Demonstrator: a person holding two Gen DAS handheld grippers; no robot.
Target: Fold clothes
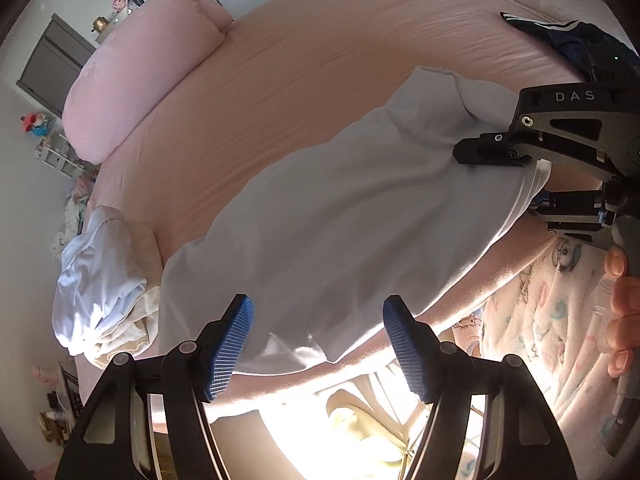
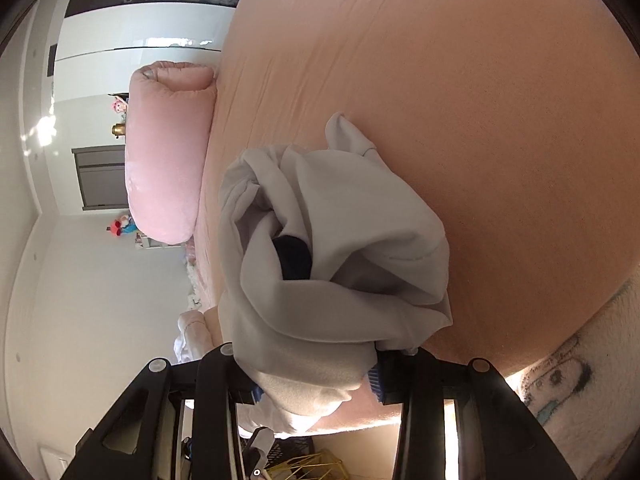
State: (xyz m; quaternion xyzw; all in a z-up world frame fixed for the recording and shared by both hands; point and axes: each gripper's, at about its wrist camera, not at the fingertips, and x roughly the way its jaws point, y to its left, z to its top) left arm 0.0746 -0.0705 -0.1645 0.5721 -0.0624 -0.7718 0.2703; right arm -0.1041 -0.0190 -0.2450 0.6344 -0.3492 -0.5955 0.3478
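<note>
A white garment (image 1: pixel 340 216) lies spread on the pink bed (image 1: pixel 320 60). Its near hem lies just beyond my left gripper (image 1: pixel 318 344), which is open, with blue pads wide apart and nothing pressed between them. At the right, my right gripper (image 1: pixel 532 184) is shut on the garment's far edge. In the right wrist view the garment (image 2: pixel 340 240) is bunched and fills the gap of the right gripper (image 2: pixel 316 384). One blue pad (image 2: pixel 376 380) shows; the other is hidden by cloth. A dark patch (image 2: pixel 294 256) sits inside the folds.
A pink pillow (image 1: pixel 140 80) lies at the bed's far left. A pile of white clothes (image 1: pixel 100 280) sits at the left edge, and a navy garment (image 1: pixel 560 36) at the top right. A patterned fleece blanket (image 1: pixel 552 300) and a person's fingers (image 1: pixel 620 308) are at the right.
</note>
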